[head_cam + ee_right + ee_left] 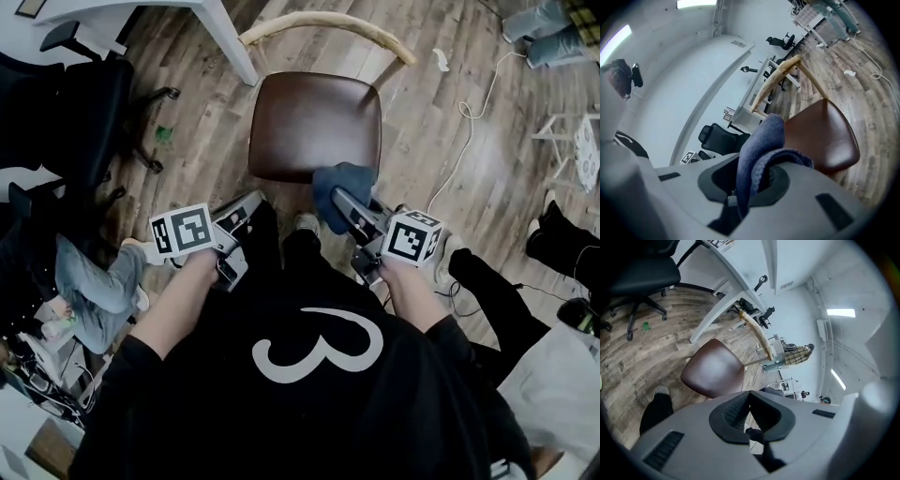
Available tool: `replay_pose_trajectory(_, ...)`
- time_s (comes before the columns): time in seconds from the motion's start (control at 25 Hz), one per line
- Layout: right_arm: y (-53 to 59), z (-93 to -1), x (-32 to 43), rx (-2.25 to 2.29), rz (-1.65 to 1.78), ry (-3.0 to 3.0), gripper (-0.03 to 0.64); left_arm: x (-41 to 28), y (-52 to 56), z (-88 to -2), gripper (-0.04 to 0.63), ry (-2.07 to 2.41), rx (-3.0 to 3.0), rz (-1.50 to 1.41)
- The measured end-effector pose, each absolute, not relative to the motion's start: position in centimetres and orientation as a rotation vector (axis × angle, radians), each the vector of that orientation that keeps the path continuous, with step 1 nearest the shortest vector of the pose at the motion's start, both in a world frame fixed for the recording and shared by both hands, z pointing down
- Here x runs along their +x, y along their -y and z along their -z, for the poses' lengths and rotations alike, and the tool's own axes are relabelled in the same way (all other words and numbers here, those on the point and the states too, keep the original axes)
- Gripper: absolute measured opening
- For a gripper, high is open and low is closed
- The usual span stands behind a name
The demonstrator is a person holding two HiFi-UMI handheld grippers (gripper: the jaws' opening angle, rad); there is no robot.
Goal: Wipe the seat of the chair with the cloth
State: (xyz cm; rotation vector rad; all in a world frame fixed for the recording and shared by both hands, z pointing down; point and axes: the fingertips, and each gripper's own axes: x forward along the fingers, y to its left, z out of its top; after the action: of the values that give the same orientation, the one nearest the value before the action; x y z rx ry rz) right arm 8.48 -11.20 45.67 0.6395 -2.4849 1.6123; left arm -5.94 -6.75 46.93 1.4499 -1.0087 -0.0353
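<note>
Head view: the chair's brown seat sits in the middle of the wood floor, its curved wooden backrest on the far side. A white table leg and a black office chair stand to the left. The blue cloth is bunched over the seat's near right corner, at the tip of the right gripper. Whether it presses on the seat cannot be told from here. The left gripper is off the near left corner, apart from the cloth. A white cable trails on the floor to the right. Left gripper view: the left gripper has its dark pads pressed together with nothing between them, and the seat lies beyond and to the left. Right gripper view: the right gripper pinches the cloth, which folds up and out of the jaws in a thick loop. Behind it are the seat and the backrest.
</note>
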Motion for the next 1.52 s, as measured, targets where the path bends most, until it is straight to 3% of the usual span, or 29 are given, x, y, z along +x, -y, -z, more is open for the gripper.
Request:
replay_pose_trajectory(0.48,14.4,-53.7,3.2,0.714,-1.62,2.234,0.043,-13.3,9.6,-56.0,0.014,0.964,1.345,-0.167)
replay_pose_trajectory(1.16,27.8,-58.2,-11.1,0.747,-1.533,2.274,0.043,-20.3,18.8,-62.6,0.014,0.868,1.296,-0.206)
replay_pose_trajectory(1.52,32.1,-62.0,-14.8,0.835,-1.416,2.297,0.043,-22.5,17.8,-66.3,0.014,0.832,1.216,-0.165)
